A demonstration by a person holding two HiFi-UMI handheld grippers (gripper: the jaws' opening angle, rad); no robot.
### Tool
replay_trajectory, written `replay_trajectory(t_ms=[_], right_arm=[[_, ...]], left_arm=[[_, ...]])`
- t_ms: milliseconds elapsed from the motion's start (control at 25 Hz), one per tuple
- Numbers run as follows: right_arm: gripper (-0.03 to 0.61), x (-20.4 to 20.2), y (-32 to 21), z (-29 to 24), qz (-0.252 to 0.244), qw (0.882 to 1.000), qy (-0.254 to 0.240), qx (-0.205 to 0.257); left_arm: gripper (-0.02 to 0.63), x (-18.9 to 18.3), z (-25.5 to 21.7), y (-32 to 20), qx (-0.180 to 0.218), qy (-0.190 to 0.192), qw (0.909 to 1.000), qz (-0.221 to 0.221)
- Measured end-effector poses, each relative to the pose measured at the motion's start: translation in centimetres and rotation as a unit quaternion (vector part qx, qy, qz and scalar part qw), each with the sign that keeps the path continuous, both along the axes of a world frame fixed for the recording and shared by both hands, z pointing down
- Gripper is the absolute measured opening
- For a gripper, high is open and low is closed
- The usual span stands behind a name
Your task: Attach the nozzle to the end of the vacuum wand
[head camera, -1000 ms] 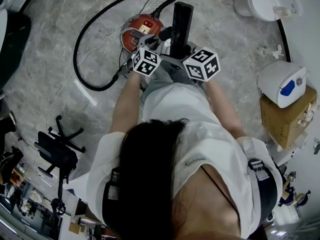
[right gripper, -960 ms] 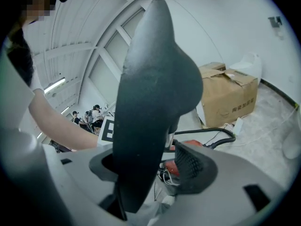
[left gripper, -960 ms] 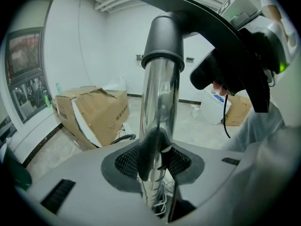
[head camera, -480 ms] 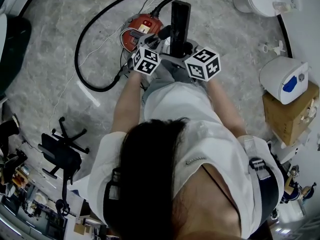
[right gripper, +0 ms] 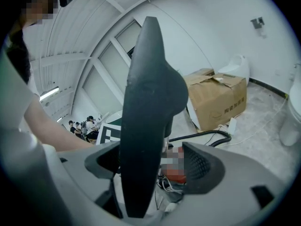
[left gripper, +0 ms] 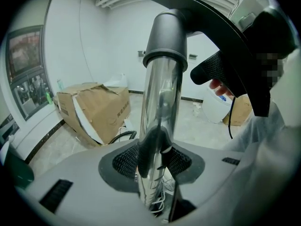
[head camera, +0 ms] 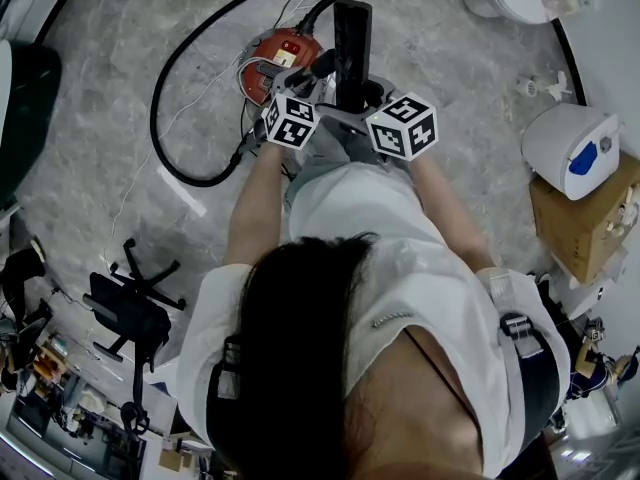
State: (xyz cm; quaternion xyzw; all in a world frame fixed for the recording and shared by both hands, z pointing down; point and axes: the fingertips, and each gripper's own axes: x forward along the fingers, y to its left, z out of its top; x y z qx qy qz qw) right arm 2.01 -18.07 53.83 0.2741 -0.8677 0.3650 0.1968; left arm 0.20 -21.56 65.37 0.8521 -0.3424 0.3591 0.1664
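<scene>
The left gripper (left gripper: 157,157) is clenched on the chrome vacuum wand (left gripper: 160,102): both ribbed pads (left gripper: 123,158) press against the tube, which rises straight up out of the jaws and away from the camera. At the far end of the wand, well beyond the left gripper's tips, the dark collar of the nozzle (left gripper: 165,34) sits over the tube, and the nozzle's broad black head curves off above and to the right of that gripper. The right gripper (right gripper: 155,166) is released. Its jaws have just been opening and now stand wide, with the black nozzle standing upright between them. The right-hand pad (right gripper: 202,166) is plainly apart from the nozzle, and the nozzle's body covers most of the gap toward the other pad. In the head view the two grippers sit side by side in front of the person, their marker cubes close together, and the nozzle stands out just ahead of them. The red vacuum canister (head camera: 285,53) lies on the floor just beyond the left gripper, with its black hose (head camera: 165,78) looping away to that gripper's left. A torn cardboard box (left gripper: 94,107) stands on the floor past the left gripper, to the left of the wand.
</scene>
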Motion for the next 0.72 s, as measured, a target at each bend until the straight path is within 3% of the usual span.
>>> replay_trajectory(t_ms=[440,720], right_arm=[[0.4,0.1,-0.6,-0.9,0.015,0.999,-0.032,-0.004],[0.416,0.7,-0.5,-1.6,0.027,0.999,-0.033,0.012]], left_arm=[[0.222,-1.6,-1.2,0.3,-0.004,0.022,0.9996,-0.019],[0.241,-4.0,-2.5,1.8,-0.006,0.039,0.9972,-0.064]])
